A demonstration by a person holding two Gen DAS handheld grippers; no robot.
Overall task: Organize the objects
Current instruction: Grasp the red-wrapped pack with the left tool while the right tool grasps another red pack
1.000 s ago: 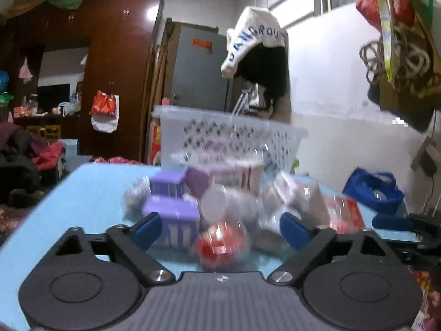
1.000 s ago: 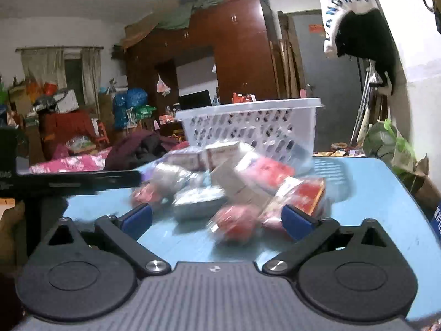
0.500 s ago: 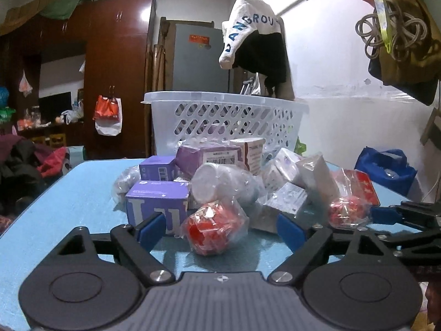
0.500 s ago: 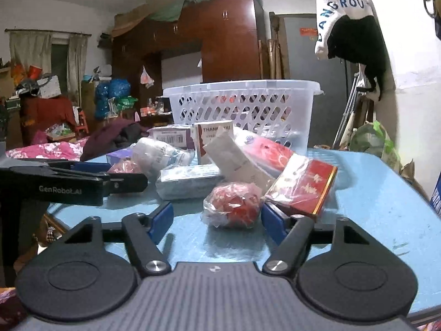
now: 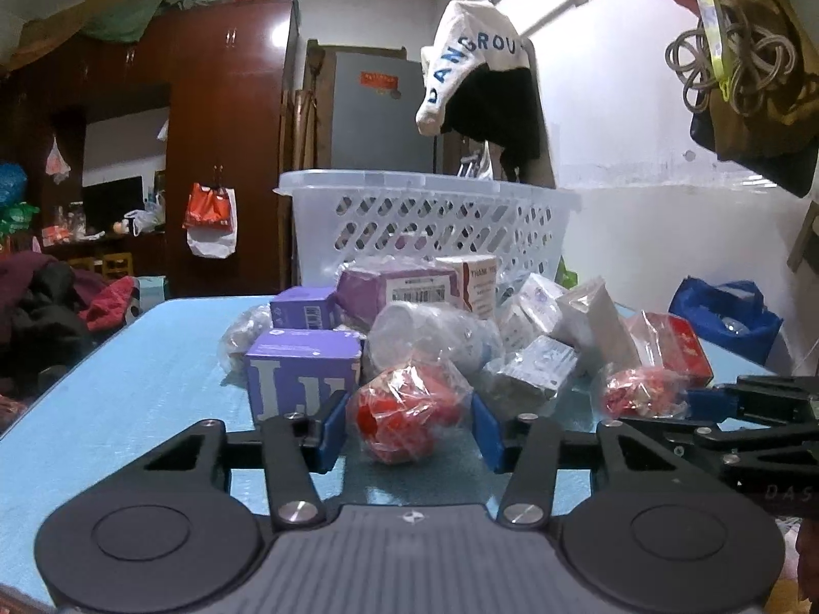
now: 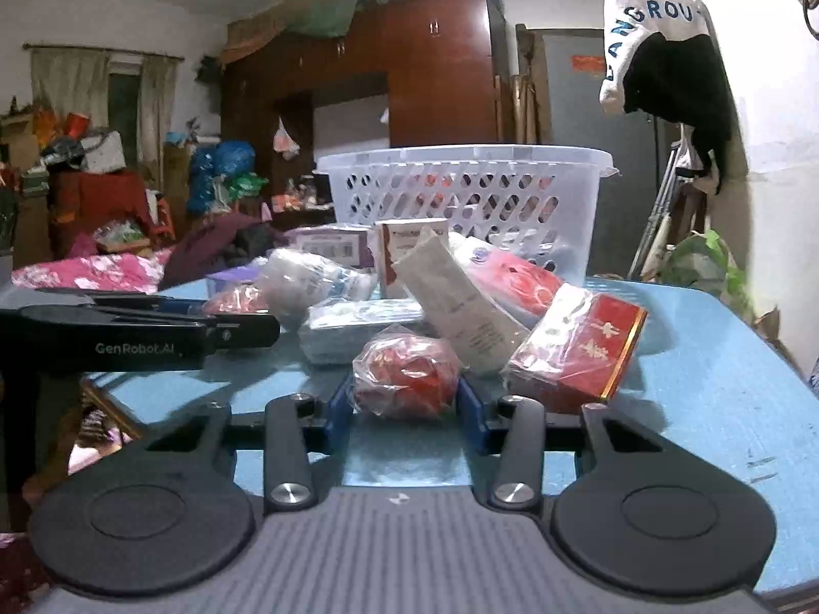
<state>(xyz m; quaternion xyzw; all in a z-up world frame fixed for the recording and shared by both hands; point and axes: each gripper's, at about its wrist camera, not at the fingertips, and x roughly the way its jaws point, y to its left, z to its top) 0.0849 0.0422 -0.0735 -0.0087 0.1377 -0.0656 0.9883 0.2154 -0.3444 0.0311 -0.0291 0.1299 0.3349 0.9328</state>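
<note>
The surface (image 5: 153, 384) is light blue. On it, in front of the white lattice-holed basket (image 5: 425, 225), lie purple boxes (image 5: 302, 373) with white lettering, red balls in clear wrap (image 5: 404, 419), and a red box with gold characters (image 6: 578, 353). Both grippers' fingers (image 5: 332, 424) are blue.

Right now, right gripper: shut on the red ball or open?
Shut on the bagged red ball: the right gripper has just been closing, and both blue pads press the wrap.

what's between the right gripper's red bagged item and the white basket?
Right wrist view: a white wrapped packet and boxes lean in a pile between the red bagged item and the white basket.
</note>
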